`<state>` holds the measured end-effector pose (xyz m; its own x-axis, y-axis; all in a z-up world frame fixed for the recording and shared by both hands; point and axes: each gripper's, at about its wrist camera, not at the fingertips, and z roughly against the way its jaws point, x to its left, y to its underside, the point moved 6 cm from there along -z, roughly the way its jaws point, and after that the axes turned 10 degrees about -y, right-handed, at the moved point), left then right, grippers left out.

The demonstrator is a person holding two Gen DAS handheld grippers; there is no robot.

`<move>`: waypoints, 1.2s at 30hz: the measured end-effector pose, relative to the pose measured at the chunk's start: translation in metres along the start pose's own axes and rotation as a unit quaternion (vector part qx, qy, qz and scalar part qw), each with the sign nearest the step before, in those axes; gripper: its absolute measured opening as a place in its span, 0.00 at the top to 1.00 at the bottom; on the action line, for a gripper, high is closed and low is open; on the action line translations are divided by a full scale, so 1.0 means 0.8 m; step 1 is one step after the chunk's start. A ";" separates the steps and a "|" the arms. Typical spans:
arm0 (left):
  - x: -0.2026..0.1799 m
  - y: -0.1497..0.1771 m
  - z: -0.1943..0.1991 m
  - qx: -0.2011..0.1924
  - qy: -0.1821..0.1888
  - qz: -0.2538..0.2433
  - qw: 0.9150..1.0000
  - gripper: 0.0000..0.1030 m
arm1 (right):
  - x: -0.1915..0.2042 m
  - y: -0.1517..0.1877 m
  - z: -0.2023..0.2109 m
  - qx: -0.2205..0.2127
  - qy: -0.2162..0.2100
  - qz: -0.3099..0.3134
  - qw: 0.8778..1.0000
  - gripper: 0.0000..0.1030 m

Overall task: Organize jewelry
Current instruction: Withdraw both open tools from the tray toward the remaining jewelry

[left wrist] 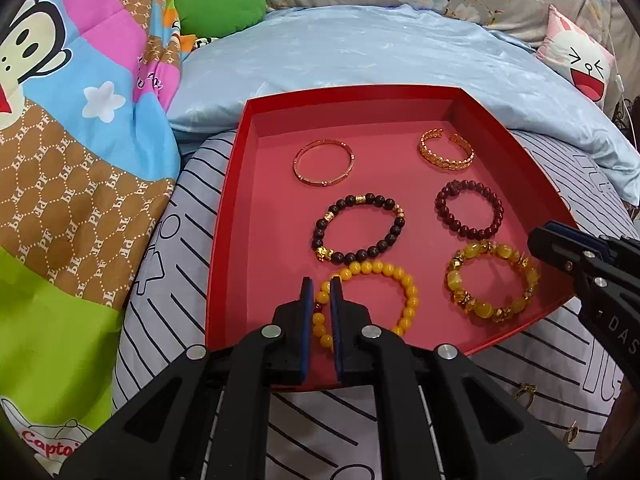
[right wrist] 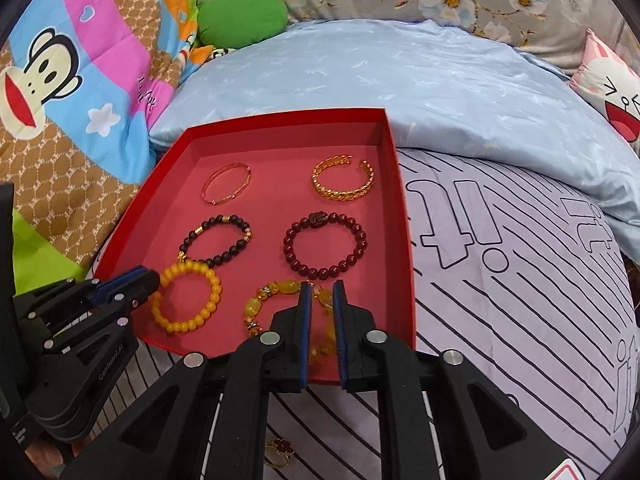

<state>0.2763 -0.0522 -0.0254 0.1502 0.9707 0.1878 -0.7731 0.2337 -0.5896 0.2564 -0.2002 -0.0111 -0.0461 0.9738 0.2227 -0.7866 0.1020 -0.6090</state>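
A red tray (left wrist: 228, 216) (right wrist: 404, 240) lies on the bed with several bracelets in two columns. At the back lie a thin gold bangle (left wrist: 324, 163) (right wrist: 227, 183) and a gold cuff (left wrist: 447, 150) (right wrist: 344, 179). In the middle are a dark bead bracelet (left wrist: 357, 228) (right wrist: 216, 240) and a dark red bead bracelet (left wrist: 469, 209) (right wrist: 325, 245). At the front lie a yellow bead bracelet (left wrist: 404, 288) (right wrist: 186, 297) and an amber bracelet (left wrist: 493, 282) (right wrist: 276, 296). My left gripper (left wrist: 321, 282) (right wrist: 154, 278) is narrowly open around the yellow bracelet's beads. My right gripper (right wrist: 322, 285) (left wrist: 538, 240) is narrowly open over the amber bracelet.
The tray rests on a striped lilac quilt (right wrist: 520, 280), with a light blue pillow (left wrist: 360, 48) behind it. A colourful monkey blanket (left wrist: 72, 140) lies at the left. Small gold rings (right wrist: 280, 450) (left wrist: 524, 394) lie on the quilt near the tray's front edge.
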 end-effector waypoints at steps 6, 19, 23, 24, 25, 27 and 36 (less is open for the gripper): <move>0.002 -0.002 0.007 -0.007 -0.009 0.007 1.000 0.66 | -0.001 -0.004 0.012 -0.013 0.000 -0.006 1.000 0.70; 0.006 0.002 0.042 -0.024 -0.005 0.013 1.000 0.65 | 0.012 0.012 0.048 -0.027 -0.005 0.005 1.000 0.70; 0.011 0.012 0.055 -0.025 -0.003 0.020 0.999 0.63 | 0.011 0.026 0.059 -0.027 -0.007 0.001 1.000 0.70; 0.012 0.017 0.059 -0.024 -0.001 0.022 0.999 0.60 | 0.011 0.031 0.063 -0.026 -0.007 0.001 1.000 0.70; 0.012 0.021 0.063 -0.025 0.001 0.023 0.999 0.59 | 0.011 0.035 0.065 -0.025 -0.007 0.002 1.000 0.70; 0.013 0.033 0.073 -0.024 0.005 0.025 0.999 0.59 | 0.011 0.046 0.071 -0.022 -0.004 0.004 1.000 0.70; -0.001 0.095 0.109 -0.009 0.032 0.025 0.999 0.54 | 0.012 0.097 0.094 -0.008 -0.006 0.004 1.000 0.70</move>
<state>0.1640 -0.0401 -0.0018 0.1512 0.9825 0.1083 -0.7699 0.1858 -0.6105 0.1486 -0.1980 0.0008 -0.0603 0.9720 0.2272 -0.7765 0.0973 -0.6225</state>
